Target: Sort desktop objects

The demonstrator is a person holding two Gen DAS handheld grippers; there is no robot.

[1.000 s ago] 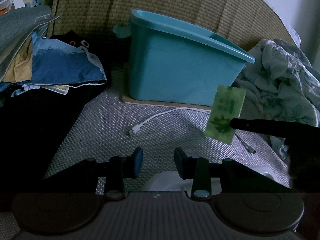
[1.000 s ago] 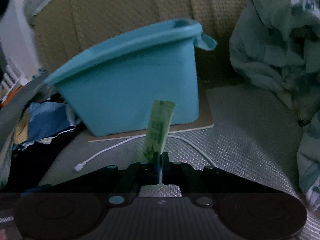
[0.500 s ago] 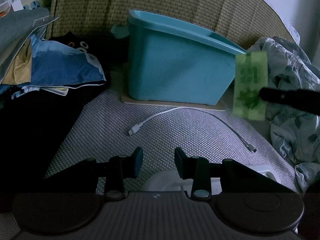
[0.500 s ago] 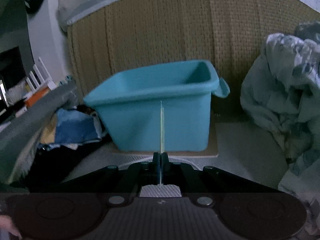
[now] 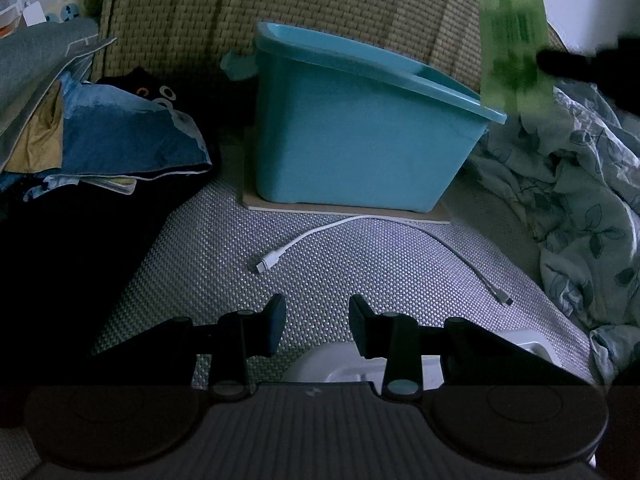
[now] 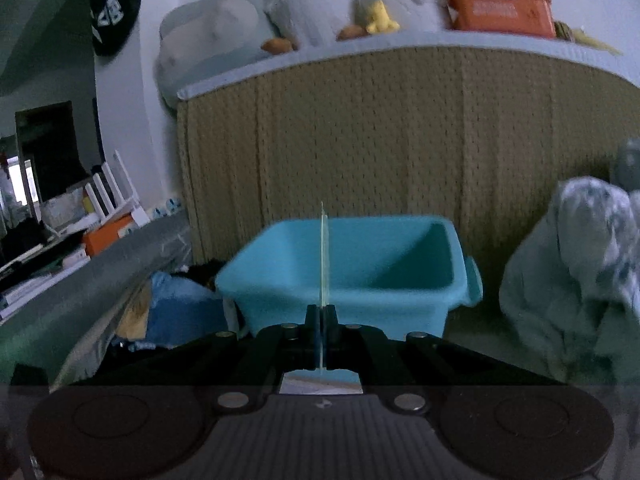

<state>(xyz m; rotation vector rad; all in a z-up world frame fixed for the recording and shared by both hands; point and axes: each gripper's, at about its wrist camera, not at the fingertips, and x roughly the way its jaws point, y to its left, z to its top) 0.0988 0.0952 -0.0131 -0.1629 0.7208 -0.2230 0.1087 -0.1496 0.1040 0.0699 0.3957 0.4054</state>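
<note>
Two hand-held grippers are in my views. My right hand-held gripper (image 6: 321, 312) is clamped on a thin green packet (image 6: 323, 256), seen edge-on at the centre of its frame, in front of the teal bin (image 6: 436, 292). From the left wrist camera the packet (image 5: 514, 48) shows blurred at the upper right, above the bin's (image 5: 360, 148) right rim. My left hand-held gripper (image 5: 316, 322) sits at lower centre, jaws narrowly apart and holding nothing, above a white cable (image 5: 360, 228) lying on the woven mat (image 5: 200, 264).
</note>
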